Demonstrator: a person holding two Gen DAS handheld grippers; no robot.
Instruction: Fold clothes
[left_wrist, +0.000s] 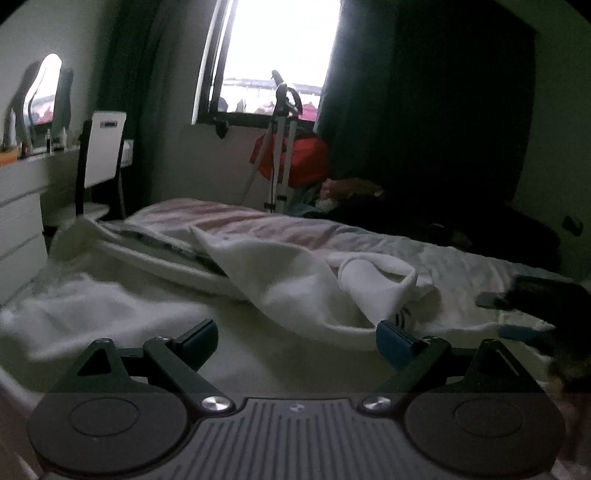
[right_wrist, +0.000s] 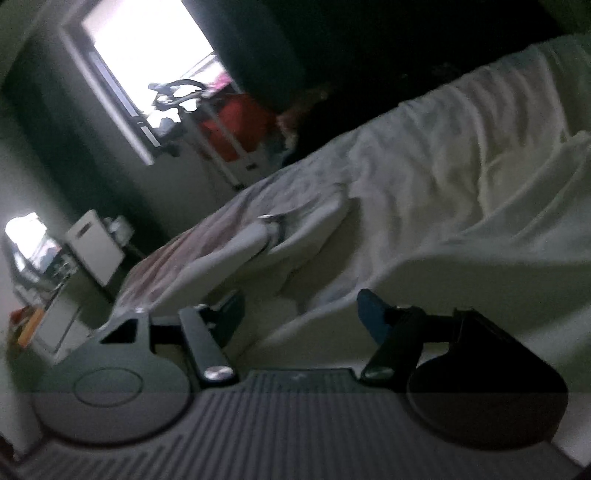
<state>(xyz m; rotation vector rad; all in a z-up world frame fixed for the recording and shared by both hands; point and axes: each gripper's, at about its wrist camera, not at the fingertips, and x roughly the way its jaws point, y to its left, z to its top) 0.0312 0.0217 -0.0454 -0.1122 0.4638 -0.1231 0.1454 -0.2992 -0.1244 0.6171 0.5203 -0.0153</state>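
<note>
Folding had barely begun: the white garment (left_wrist: 295, 280) lay rumpled and unfolded on the bed (left_wrist: 461, 258), while the left claw (left_wrist: 295, 338) and right claw (right_wrist: 299, 314) both stood open, holding nothing.

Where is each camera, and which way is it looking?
Left wrist: sits behind the open left gripper, level, looking across the bed at the white garment and window; the right gripper shows at the right edge.
Right wrist: sits behind the open right gripper, tilted, looking over the same bed.
Both share the window, garment and red bag.
</note>
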